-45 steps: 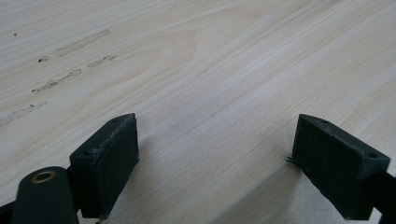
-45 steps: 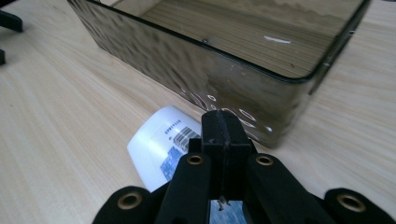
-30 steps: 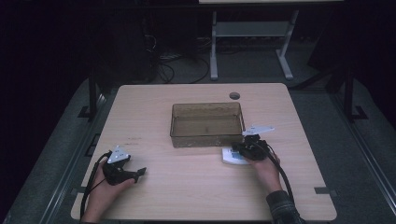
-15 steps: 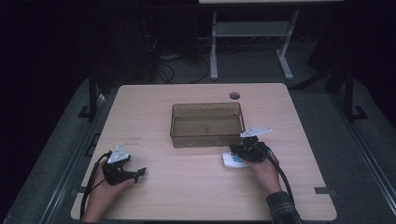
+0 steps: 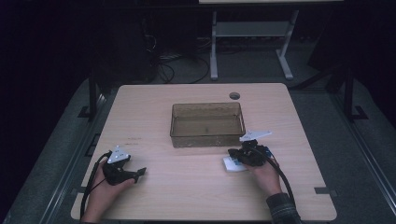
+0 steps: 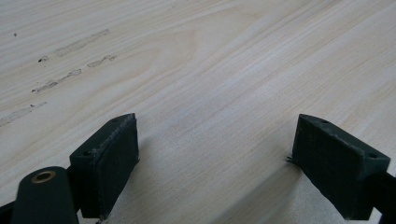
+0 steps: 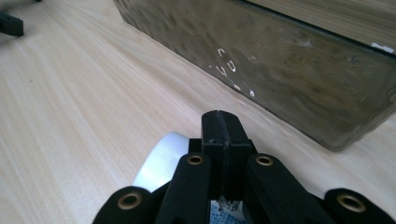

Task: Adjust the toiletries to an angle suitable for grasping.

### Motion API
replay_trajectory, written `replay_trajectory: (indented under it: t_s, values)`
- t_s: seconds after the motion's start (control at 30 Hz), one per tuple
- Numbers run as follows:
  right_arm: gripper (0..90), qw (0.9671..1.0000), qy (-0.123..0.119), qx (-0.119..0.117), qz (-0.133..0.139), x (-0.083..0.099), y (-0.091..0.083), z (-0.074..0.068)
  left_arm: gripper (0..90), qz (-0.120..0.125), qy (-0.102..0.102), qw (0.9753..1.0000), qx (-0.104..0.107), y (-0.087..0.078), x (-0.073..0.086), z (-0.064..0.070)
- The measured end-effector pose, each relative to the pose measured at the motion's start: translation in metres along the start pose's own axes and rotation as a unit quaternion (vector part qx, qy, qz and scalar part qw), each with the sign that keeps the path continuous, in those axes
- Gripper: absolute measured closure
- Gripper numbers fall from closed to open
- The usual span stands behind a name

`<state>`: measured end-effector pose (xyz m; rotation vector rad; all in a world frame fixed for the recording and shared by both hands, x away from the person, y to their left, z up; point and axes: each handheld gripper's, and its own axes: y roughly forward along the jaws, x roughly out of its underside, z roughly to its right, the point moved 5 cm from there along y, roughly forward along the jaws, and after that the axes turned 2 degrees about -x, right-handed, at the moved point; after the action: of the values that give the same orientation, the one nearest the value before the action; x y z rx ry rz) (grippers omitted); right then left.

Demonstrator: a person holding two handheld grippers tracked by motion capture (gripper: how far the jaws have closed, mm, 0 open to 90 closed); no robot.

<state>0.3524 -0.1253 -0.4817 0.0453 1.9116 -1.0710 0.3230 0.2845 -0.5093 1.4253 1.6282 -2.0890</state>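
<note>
A clear brownish plastic bin (image 5: 208, 124) stands empty in the middle of the wooden table (image 5: 196, 191). Its wall (image 7: 280, 60) rises just ahead in the right gripper view. My right gripper (image 5: 235, 155) is in front of the bin's right corner with its jaws pressed together (image 7: 223, 135). Just under it and to its left lies a small white object (image 5: 232, 164), seen as a rounded white edge (image 7: 161, 161). My left gripper (image 5: 139, 172) rests low at the near left. It is open (image 6: 215, 158) over bare wood, with nothing between its jaws.
A round cable hole (image 5: 234, 95) sits in the table's far right part. A white table frame (image 5: 252, 37) and cables (image 5: 182, 65) stand on the dark floor beyond. The left gripper's tip (image 7: 11, 23) shows far off in the right gripper view.
The right gripper and the white object under it have shifted slightly toward the near edge. The left gripper has stayed where it was.
</note>
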Motion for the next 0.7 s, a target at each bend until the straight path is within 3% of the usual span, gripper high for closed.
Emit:
replay_trajectory:
  t_s: [0.7]
  values:
    - [90.0,0.9997,-0.01,-0.02,-0.012,0.014,-0.008,-0.019,13.3,0.0,0.001,1.0,0.0,0.0,0.0,0.0]
